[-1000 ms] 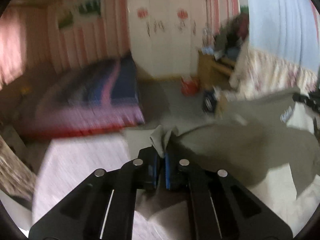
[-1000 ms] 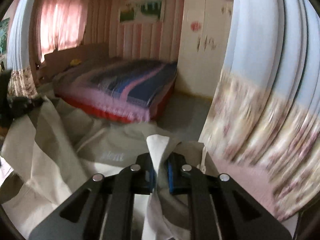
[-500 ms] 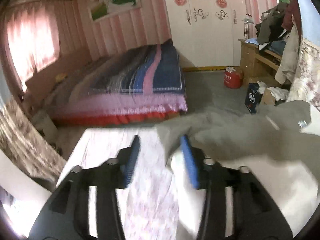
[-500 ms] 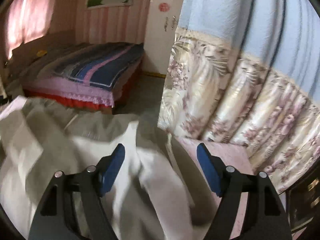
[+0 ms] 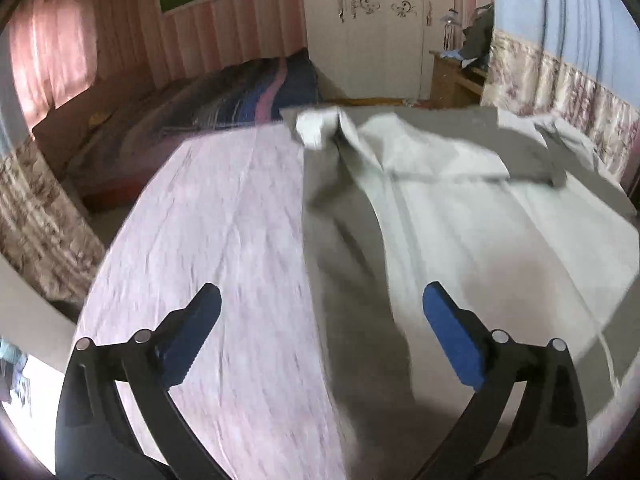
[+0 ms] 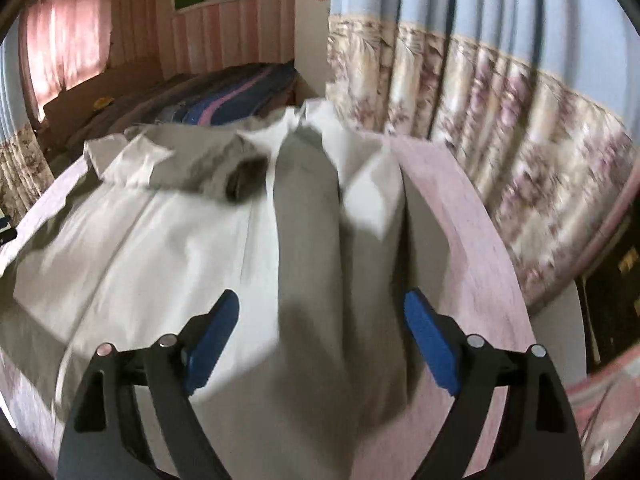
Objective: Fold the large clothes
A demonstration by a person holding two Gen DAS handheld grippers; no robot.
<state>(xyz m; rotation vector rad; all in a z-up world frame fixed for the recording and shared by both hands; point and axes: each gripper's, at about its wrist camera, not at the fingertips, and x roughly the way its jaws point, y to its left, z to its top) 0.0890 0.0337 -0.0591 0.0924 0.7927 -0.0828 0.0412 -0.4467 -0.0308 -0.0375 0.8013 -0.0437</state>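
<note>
Left wrist — garment (image 5: 460,216) flat; unheld

The garment (image 5: 440,208) is pale grey-beige with a whiter lining. It lies on a pale pink cloth (image 5: 224,240). Both grippers carry blue pads (image 6: 212,336) on black arms. The curtain (image 6: 500,92) is light blue above a beige floral band. The bedspread (image 5: 248,96) is striped navy, blue and pink.

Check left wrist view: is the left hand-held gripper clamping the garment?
No, the left hand-held gripper is opening, blue pads clear of the garment.
</note>
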